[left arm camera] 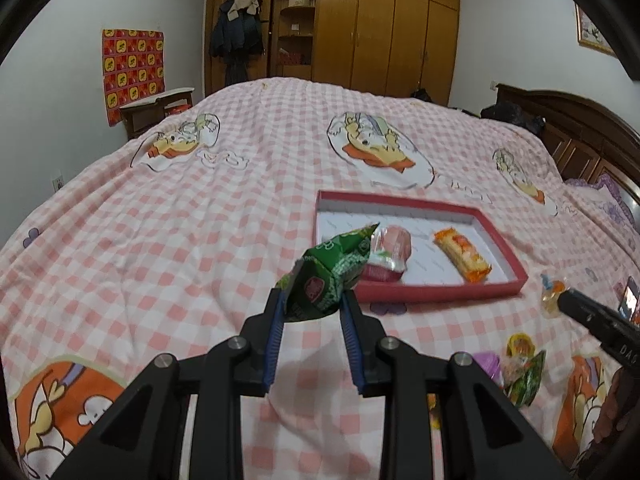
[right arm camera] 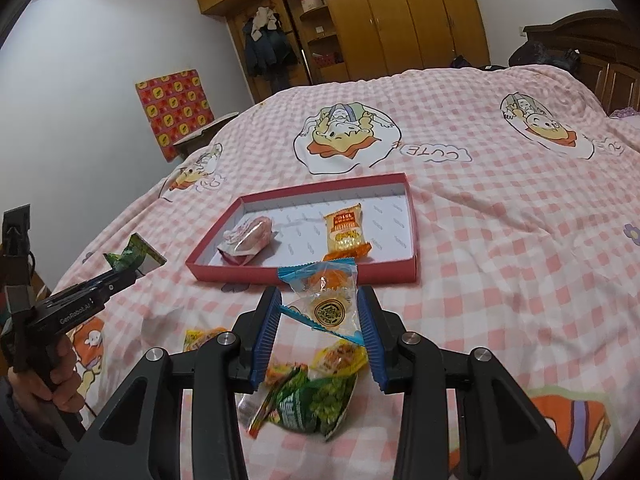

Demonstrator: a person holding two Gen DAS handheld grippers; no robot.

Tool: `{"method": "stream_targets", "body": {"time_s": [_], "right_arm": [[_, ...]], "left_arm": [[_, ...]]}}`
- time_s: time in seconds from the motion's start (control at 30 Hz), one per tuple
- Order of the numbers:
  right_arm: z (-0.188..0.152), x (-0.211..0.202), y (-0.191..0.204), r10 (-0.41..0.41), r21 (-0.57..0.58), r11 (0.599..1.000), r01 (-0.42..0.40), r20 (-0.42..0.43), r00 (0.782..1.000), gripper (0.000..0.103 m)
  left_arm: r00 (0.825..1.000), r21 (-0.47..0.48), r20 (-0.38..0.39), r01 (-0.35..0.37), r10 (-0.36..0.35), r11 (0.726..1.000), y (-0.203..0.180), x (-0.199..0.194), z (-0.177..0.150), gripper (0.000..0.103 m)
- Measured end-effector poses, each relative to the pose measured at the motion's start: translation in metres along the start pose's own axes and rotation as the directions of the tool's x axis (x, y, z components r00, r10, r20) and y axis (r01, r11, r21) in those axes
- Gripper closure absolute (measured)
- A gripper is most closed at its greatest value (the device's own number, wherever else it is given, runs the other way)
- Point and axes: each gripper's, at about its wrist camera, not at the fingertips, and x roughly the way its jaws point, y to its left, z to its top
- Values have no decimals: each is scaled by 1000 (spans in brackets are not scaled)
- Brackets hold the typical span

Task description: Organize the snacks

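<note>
My left gripper (left arm camera: 312, 300) is shut on a green snack packet (left arm camera: 326, 276) and holds it above the bed, just left of the red tray (left arm camera: 440, 292). The tray holds a pink-wrapped snack (left arm camera: 390, 254) and an orange packet (left arm camera: 462, 254). My right gripper (right arm camera: 320, 308) is shut on a clear blue-edged pastry packet (right arm camera: 326, 302), held above the bed in front of the tray (right arm camera: 304, 274). In the right wrist view the pink snack (right arm camera: 250, 236) and orange packet (right arm camera: 346, 232) lie in the tray, and the left gripper with its green packet (right arm camera: 130, 258) shows at left.
Several loose snack packets (right arm camera: 308, 392) lie on the pink checked bedspread (right arm camera: 500, 240) under my right gripper; they also show in the left wrist view (left arm camera: 520, 368). A wooden headboard (left arm camera: 580, 136) stands at right, a wardrobe (left arm camera: 380, 28) behind, a small side table (left arm camera: 156, 110) at left.
</note>
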Motion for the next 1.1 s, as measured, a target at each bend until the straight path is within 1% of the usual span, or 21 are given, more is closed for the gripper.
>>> {"method": "stream_targets", "body": {"time_s": [0.1,0.13,0.17,0.23,0.3,0.37,0.43,0.47,0.53,0.6,0.67,0.7,0.77,0.8,0.83,0.87,0.9,0.93,0.97,1.0,1.1], "right_arm": [[8,5,2,5,-17,1000,-5,2,1000,63],[11,6,3,11,-19,1000,-11,7,1000,63],[13,7,3,20,-19,1000,-20,12,1000,63],[18,11,4,31,-17,999,-31,15,999,63],[23,15,6,21,-25,999,-20,15,1000,63],[26,19,8,12,-30,999,-11,15,1000,63],[28,20,8,12,-28,1000,-12,16,1000,63],[28,20,8,12,-28,1000,-12,17,1000,63],[27,21,7,13,-26,1000,-13,17,1000,63],[27,22,7,17,-19,1000,-17,15,1000,63],[26,26,5,23,-4,1000,-23,9,1000,63],[24,29,4,29,4,1000,-29,4,1000,63],[21,32,3,32,11,999,-32,-5,999,63],[20,32,3,33,11,999,-33,-8,999,63],[20,32,3,34,12,999,-34,-8,999,63],[19,32,2,35,15,999,-35,-8,999,63],[19,29,2,35,17,999,-35,-5,999,63],[19,26,1,35,18,999,-35,-1,999,63],[19,22,1,34,17,999,-34,7,999,63],[19,19,1,33,15,999,-33,13,999,63],[20,11,0,31,15,999,-31,31,999,63]], "left_arm": [[1000,-7,13,-6,6,1000,-1,1,10,74],[1000,-9,16,-13,13,1000,-1,1,13,76],[1000,-10,22,-16,16,1000,-2,1,15,81],[1000,-15,30,1,-1,1000,-3,2,19,82],[999,-13,35,9,-8,1000,-4,5,22,91],[999,3,31,16,-16,1000,-5,12,25,94],[1000,13,28,13,-13,1000,-1,15,26,95],[1000,11,18,23,-23,1000,4,18,25,95],[998,-6,-18,55,-55,998,13,23,22,87],[994,-7,-58,89,-89,996,15,32,17,51],[988,19,-97,124,-122,992,9,45,9,42],[983,28,-127,134,-129,991,5,53,4,40],[977,34,-176,128,-120,991,-4,68,-3,32],[976,45,-195,105,-94,993,-10,79,-8,32],[976,59,-207,78,-64,995,-14,86,-13,35],[976,67,-216,46,-31,997,-17,92,-18,47],[976,58,-217,32,-18,998,-17,92,-21,62],[977,27,-213,7,-1,1000,-15,88,-22,62],[979,11,-204,-5,7,1000,-14,83,-21,65],[986,-1,-169,-7,7,1000,-14,70,-17,69],[996,5,-82,-40,40,999,-19,45,-3,69]]}}
